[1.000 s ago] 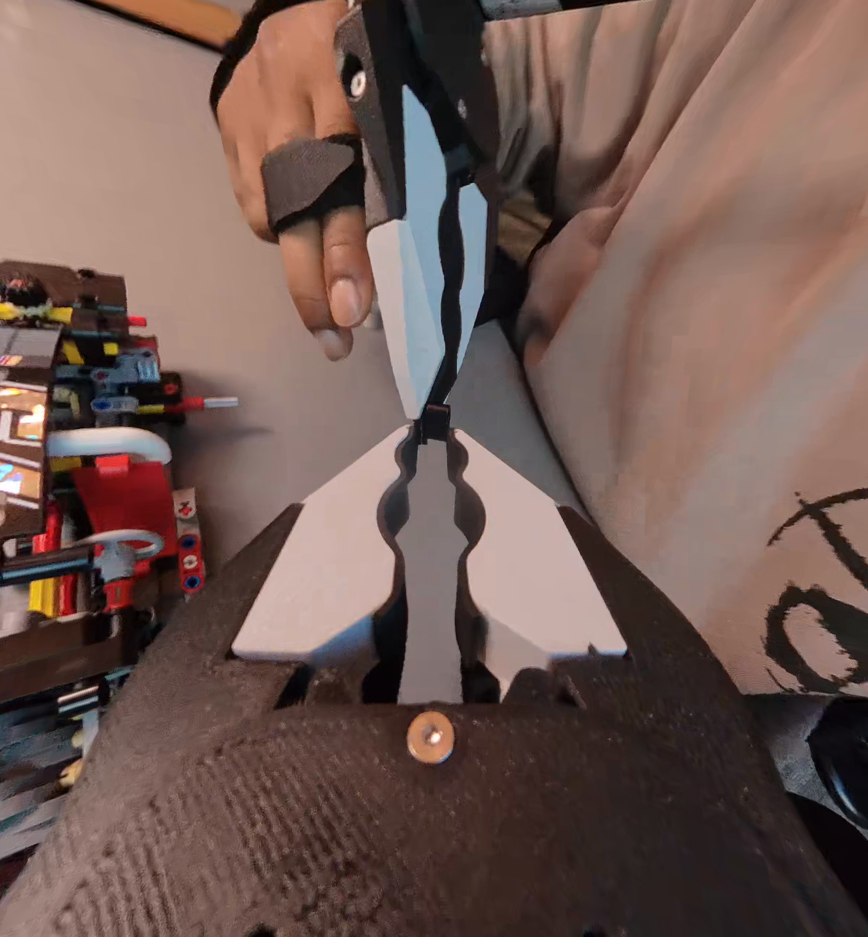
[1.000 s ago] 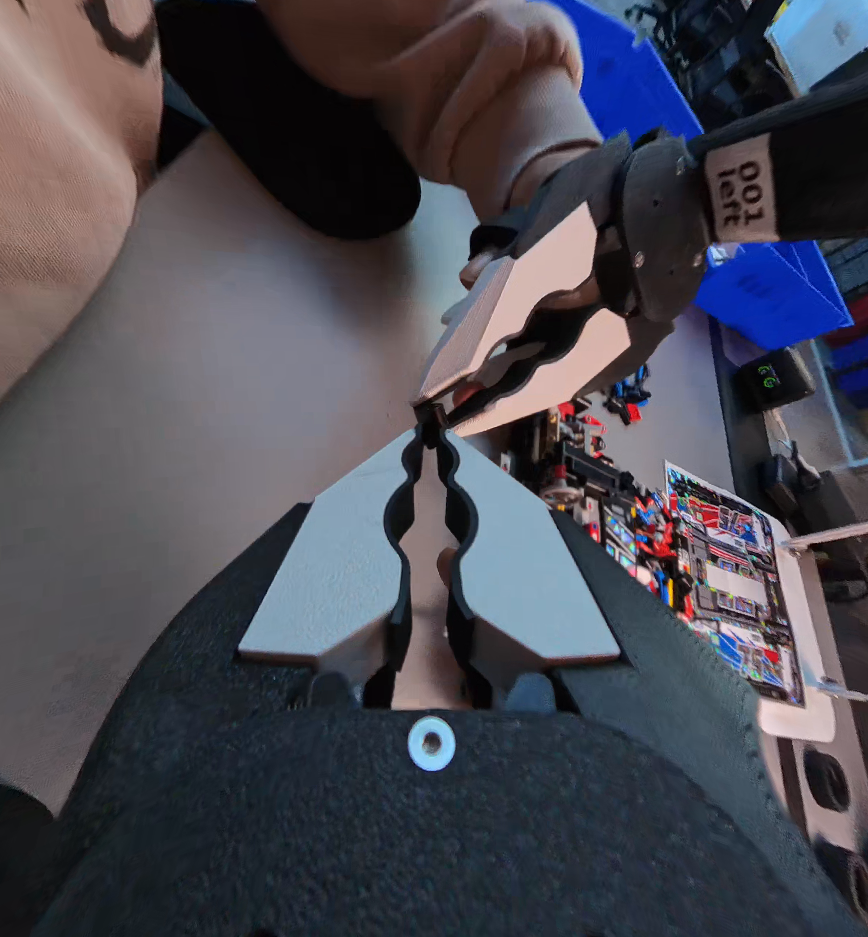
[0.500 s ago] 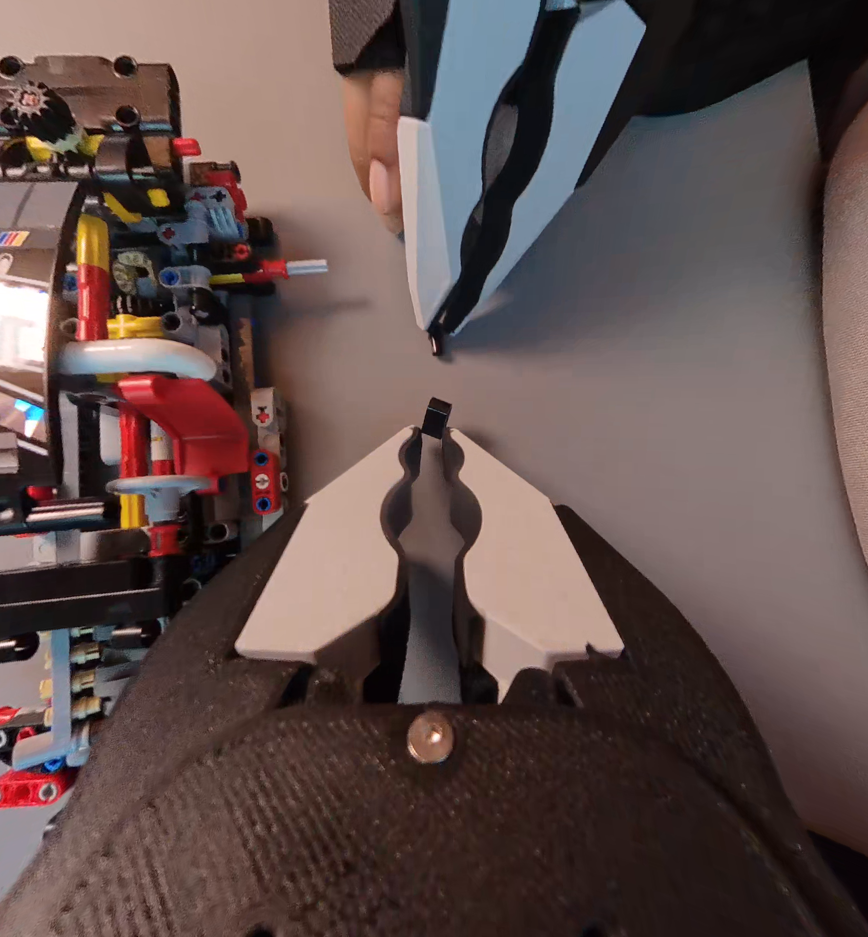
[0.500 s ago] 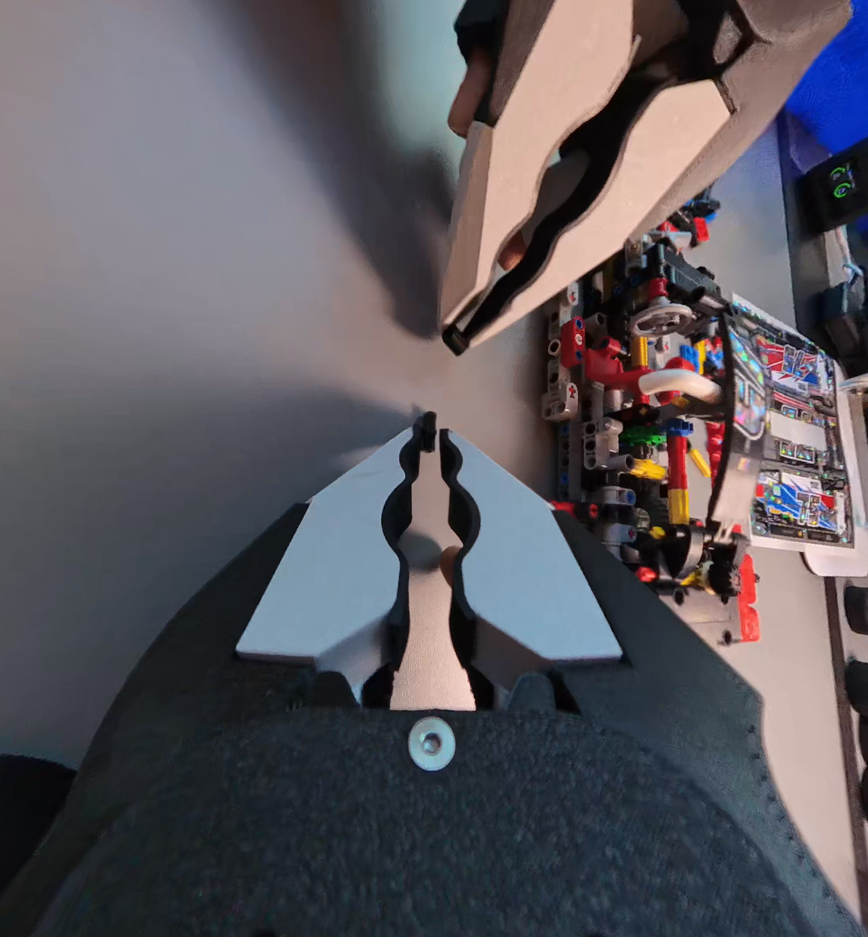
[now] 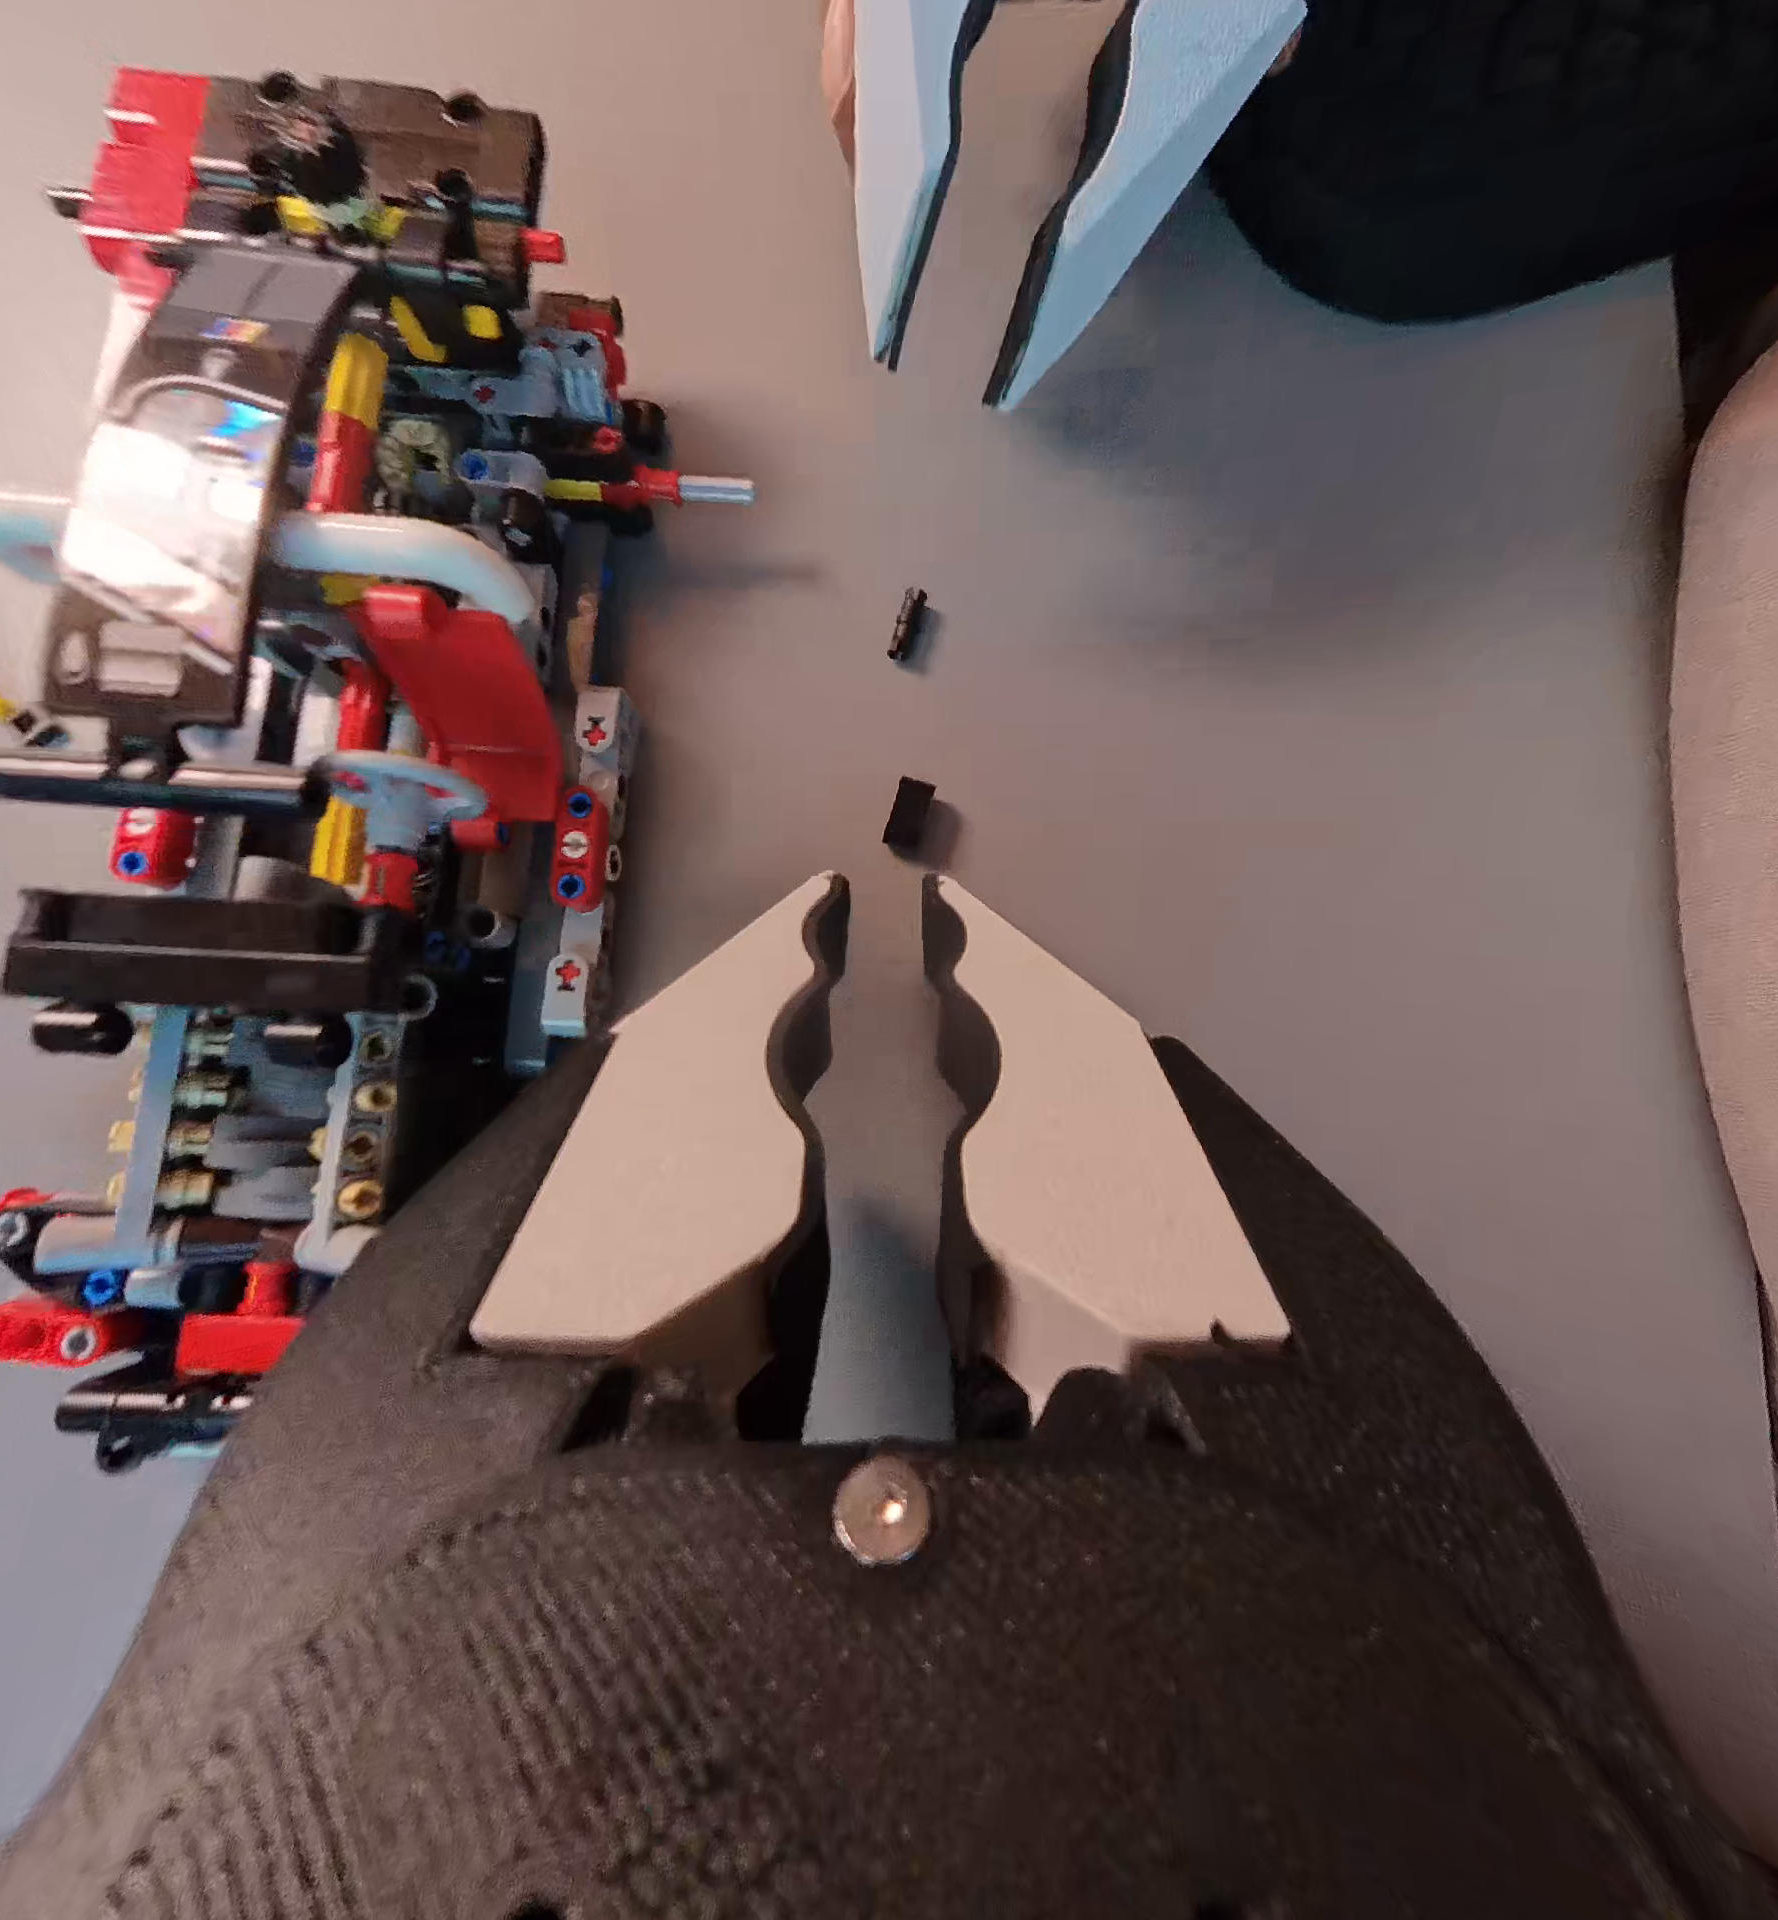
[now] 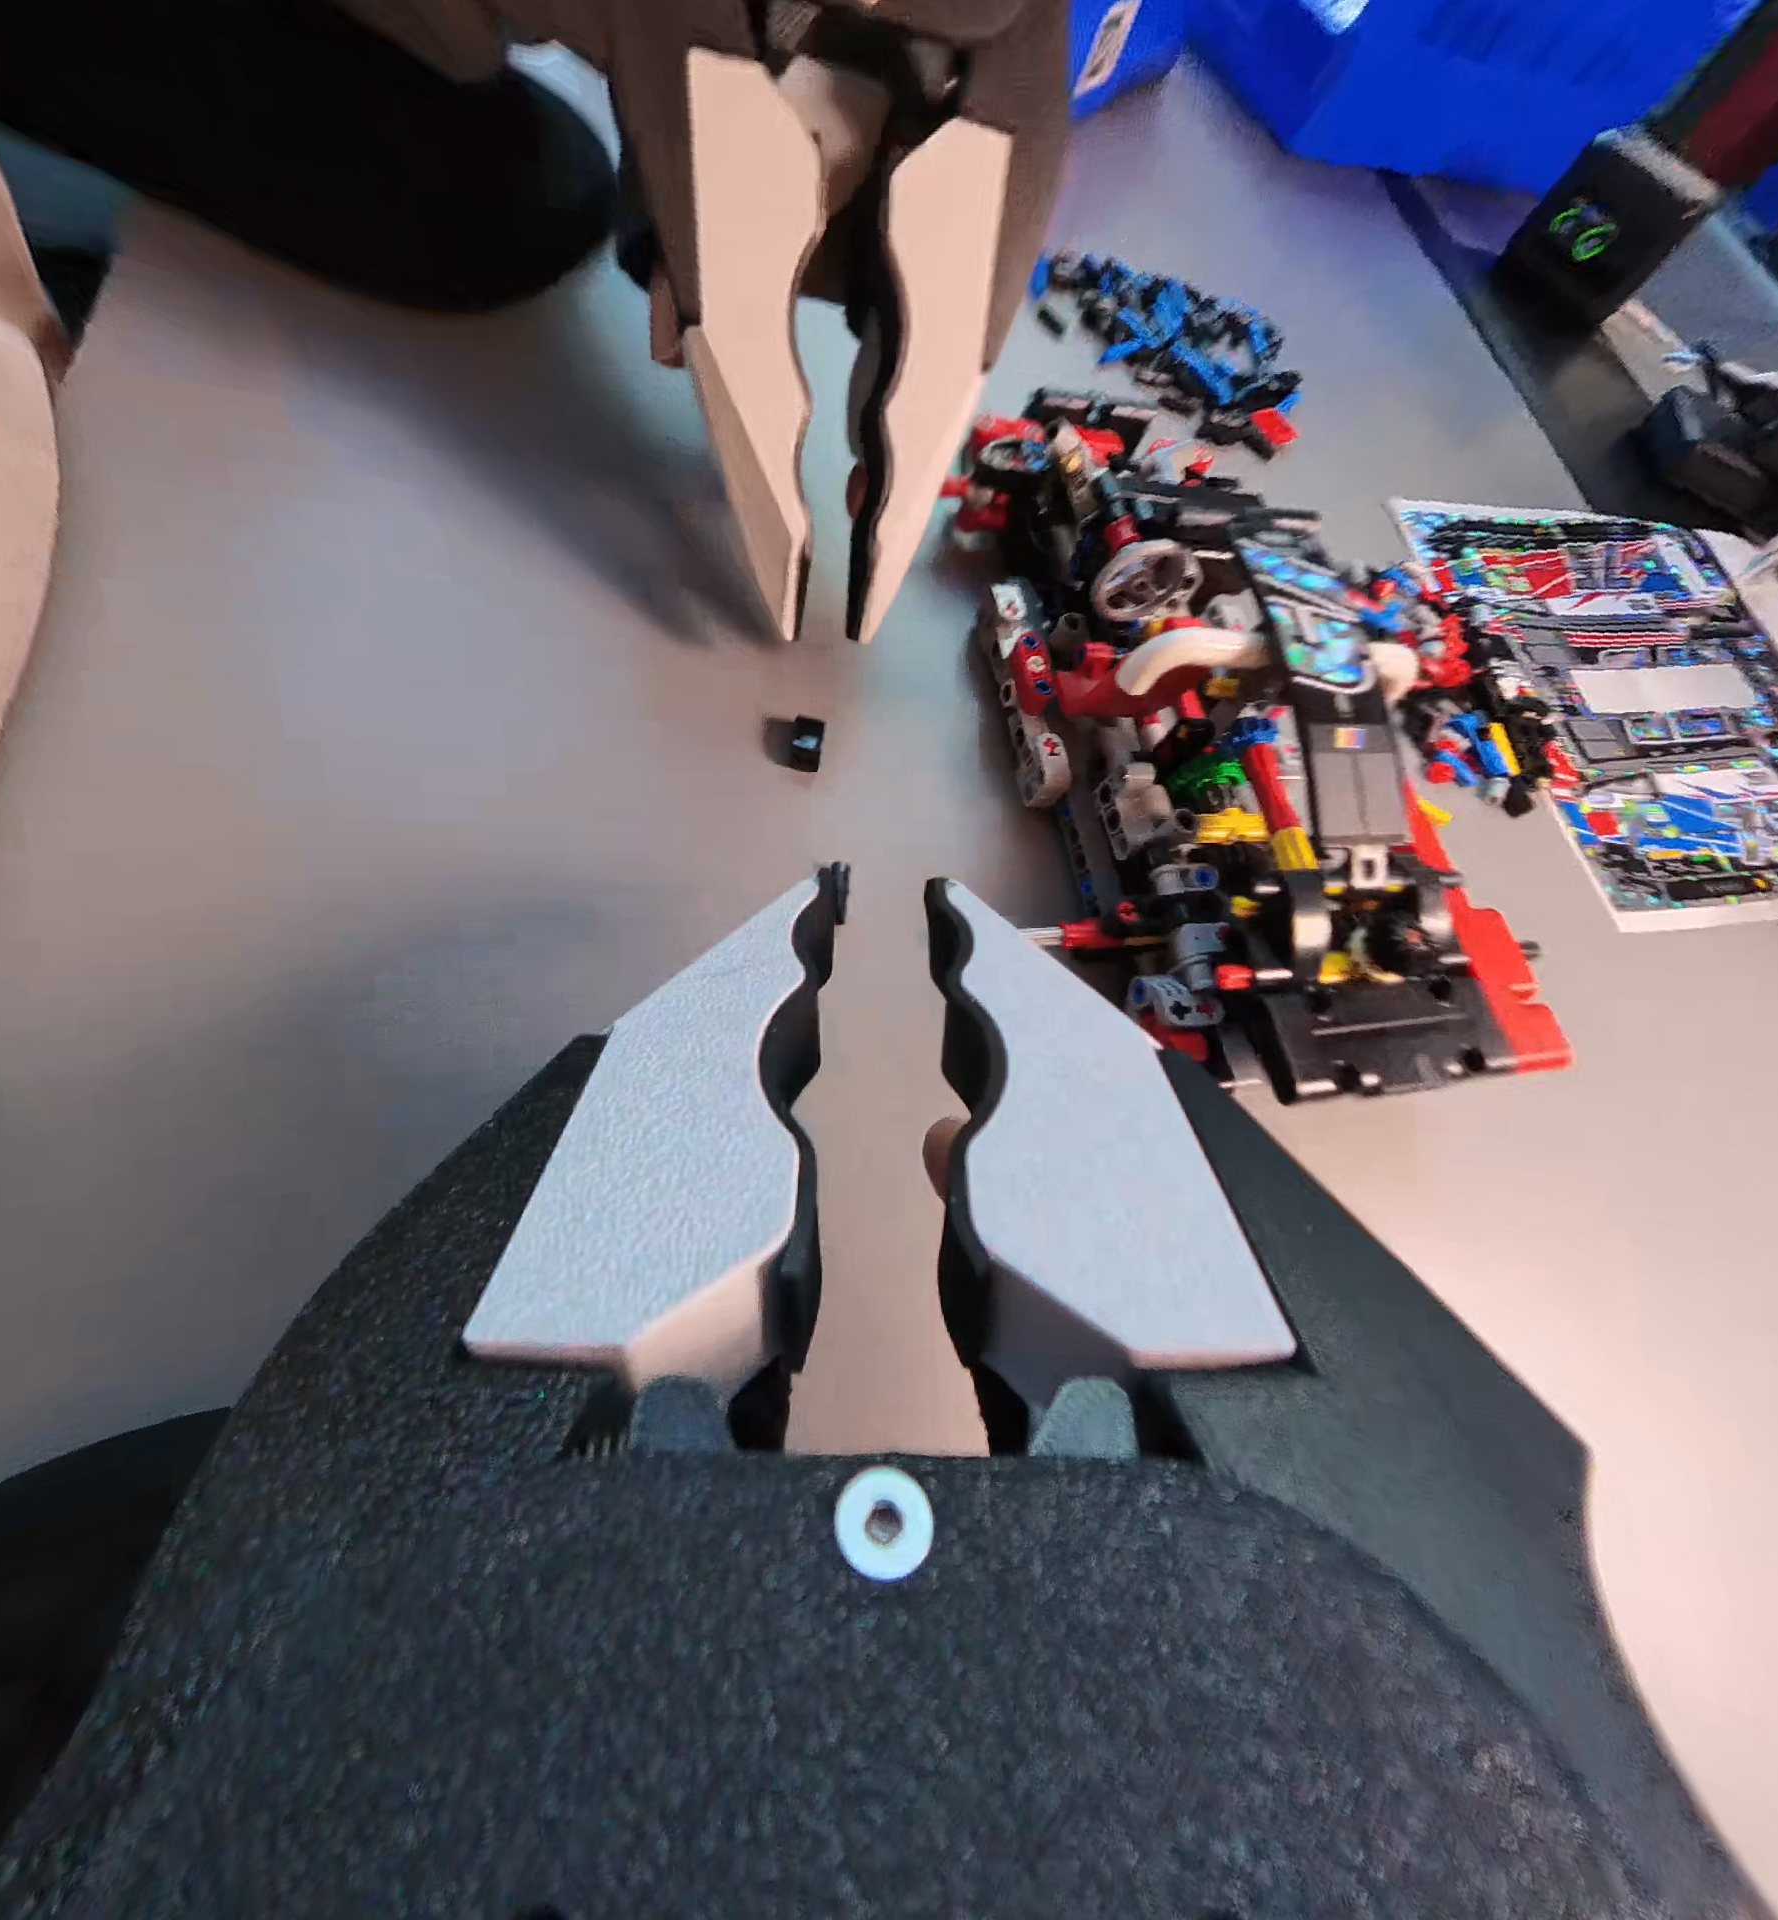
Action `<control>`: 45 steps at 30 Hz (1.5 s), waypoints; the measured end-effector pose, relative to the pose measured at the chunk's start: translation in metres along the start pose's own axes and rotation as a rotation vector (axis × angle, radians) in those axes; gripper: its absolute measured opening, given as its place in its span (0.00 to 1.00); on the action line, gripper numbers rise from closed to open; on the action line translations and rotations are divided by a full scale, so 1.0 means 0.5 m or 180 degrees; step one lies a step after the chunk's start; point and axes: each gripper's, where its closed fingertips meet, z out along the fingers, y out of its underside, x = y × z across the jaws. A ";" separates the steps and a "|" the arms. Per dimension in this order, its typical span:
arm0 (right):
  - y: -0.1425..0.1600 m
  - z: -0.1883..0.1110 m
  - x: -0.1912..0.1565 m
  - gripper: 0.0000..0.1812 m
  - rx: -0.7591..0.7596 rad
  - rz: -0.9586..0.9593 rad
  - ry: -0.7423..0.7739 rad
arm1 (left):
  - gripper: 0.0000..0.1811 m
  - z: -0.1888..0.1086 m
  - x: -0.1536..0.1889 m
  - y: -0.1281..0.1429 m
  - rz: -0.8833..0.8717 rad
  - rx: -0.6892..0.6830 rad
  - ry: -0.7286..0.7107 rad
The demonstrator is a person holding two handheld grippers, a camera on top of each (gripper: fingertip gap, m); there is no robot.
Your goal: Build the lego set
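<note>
both your left tool and right tool are spread, empty; black pin and black block lie loose on the surface, so re-pick one next.

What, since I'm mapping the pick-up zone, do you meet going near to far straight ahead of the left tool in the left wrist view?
left tool → small black block → black pin → right tool
</note>
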 end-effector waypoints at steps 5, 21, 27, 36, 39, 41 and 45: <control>-0.035 -0.079 0.095 0.09 0.0873 0.0654 0.0606 | 0.17 -0.111 -0.068 -0.056 -0.0409 0.1392 -0.0790; -0.050 -0.116 0.324 0.12 0.1535 0.1165 0.1730 | 0.21 -0.308 -0.216 0.009 -0.1023 0.2433 -0.2443; -0.085 -0.082 0.373 0.08 0.1493 0.1079 0.1719 | 0.18 -0.317 -0.244 0.039 -0.1230 0.2350 -0.2647; -0.388 0.010 0.645 0.00 0.1591 0.0476 0.2219 | 0.16 -0.322 -0.241 0.052 -0.1107 0.2162 -0.2887; -0.459 0.055 0.748 0.00 0.1470 0.0428 0.2311 | 0.15 -0.324 -0.237 0.050 -0.1062 0.2155 -0.2877; -0.482 0.075 0.813 0.00 0.1256 0.0322 0.2483 | 0.15 -0.325 -0.236 0.050 -0.1034 0.2144 -0.2889; -0.480 0.115 0.902 0.00 0.0739 0.0262 0.2637 | 0.15 -0.327 -0.236 0.051 -0.1008 0.2123 -0.2904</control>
